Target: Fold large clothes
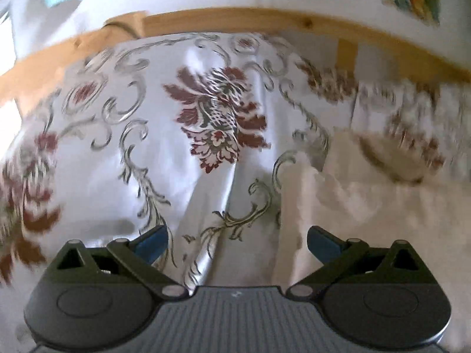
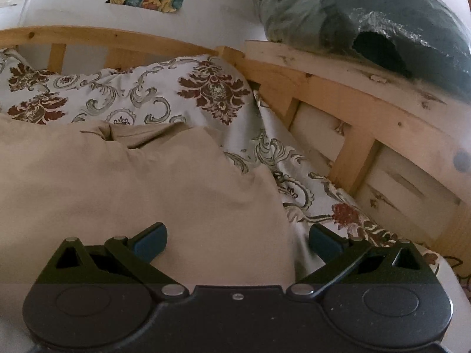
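Low in the left wrist view, your left tool [image 1: 237, 245] has its blue-tipped fingers [image 1: 151, 245] spread wide with nothing between them. It hovers over a white bedspread [image 1: 164, 153] with maroon and grey damask print; whether it touches the cloth you cannot tell. At the right of the frame lies the beige garment [image 1: 368, 203], its edge reaching the right finger. A pine bed rail [image 1: 235, 22] arcs across the top, though this view is blurred.

Across the right wrist view, your right tool [image 2: 238, 241] is likewise wide open and empty. The beige garment [image 2: 132, 182] fills the left and centre, rumpled on the bedspread [image 2: 141, 94]. A wooden slatted frame [image 2: 347, 108] runs down the right, with a dark teal bundle [image 2: 368, 11] on its top.
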### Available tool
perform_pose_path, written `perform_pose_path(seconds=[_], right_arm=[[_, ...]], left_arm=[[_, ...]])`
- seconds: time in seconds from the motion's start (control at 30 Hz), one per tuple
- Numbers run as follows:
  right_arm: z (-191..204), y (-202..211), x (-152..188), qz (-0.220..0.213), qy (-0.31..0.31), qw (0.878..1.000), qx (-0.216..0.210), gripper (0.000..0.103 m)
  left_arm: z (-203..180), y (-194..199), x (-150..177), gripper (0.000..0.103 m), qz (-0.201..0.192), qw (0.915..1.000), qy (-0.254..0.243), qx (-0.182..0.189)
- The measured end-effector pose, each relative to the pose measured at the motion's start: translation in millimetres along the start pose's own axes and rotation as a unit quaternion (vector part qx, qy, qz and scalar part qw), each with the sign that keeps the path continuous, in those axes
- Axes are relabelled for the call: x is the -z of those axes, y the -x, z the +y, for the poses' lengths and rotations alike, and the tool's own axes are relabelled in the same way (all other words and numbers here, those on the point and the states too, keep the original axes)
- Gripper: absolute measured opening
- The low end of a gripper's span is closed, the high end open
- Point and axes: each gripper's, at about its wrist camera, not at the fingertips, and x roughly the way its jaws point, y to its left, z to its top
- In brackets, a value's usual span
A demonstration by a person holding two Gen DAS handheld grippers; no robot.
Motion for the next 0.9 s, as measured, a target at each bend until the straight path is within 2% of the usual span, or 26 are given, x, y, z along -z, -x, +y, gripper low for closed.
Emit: perform_pose_path(seconds=[0.07, 0.13, 0.2, 0.23, 0.33, 0.4, 0.53, 0.63, 0.7, 0.8, 0.9], right_arm=[[-0.4, -0.1, 0.0, -0.001, 0.0, 1.0, 0.001, 0.102], [-0.6, 1.6, 1.2, -0.008, -0.005, 1.0, 0.004, 0.102], [-1.5, 9.0, 0.5, -0.036, -0.019, 0.999, 0.008, 0.102], [-1.8, 17.9, -1.0, -0.07, -0.029, 0.997, 0.007, 0.102], [7.0, 41.7, -6.8, -0.147, -0.022, 0.989, -0.024, 0.102], [17.7, 49.7, -10.1, -0.171, -0.01, 0.984, -0.041, 0.102], [42.9, 42.0, -28.7, -0.135, -0.03, 0.987, -0.086, 0.102], [59.7, 32.6, -34.7, -0.117, -0.028, 0.986, -0.112, 0.102], [73.3, 26.4, -27.5, -0.099, 0.001, 0.988, -0.117, 0.102], [90.2, 10.0, -10.8, -0.055, 0.032, 0.991, -0.12, 0.102], [92.7, 2.8, 1.4, -0.057, 0.025, 0.99, -0.123, 0.102]], left_arm=[[3.2, 12.7, 4.4, 0.102, -0.02, 0.9989, 0.034, 0.027], [-5.0, 19.6, 4.7, 0.102, -0.037, 0.9971, 0.036, 0.056], [-23.1, 24.5, 5.4, 0.102, -0.051, 0.9952, 0.007, 0.084], [-35.6, 27.0, 6.7, 0.102, -0.056, 0.9935, -0.011, 0.099], [-76.4, 29.5, 12.4, 0.102, -0.07, 0.9855, -0.066, 0.14], [-103.4, 27.2, 17.7, 0.102, -0.071, 0.9796, -0.086, 0.167], [-145.1, 16.7, 31.1, 0.103, -0.062, 0.9741, -0.11, 0.187], [-160.8, 3.1, 43.2, 0.103, -0.058, 0.9744, -0.14, 0.166], [-161.1, -10.5, 49.9, 0.103, -0.059, 0.9767, -0.148, 0.143], [-155.0, -24.6, 55.6, 0.103, -0.05, 0.9799, -0.132, 0.141], [-154.0, -32.9, 57.4, 0.103, -0.044, 0.9815, -0.122, 0.14]])
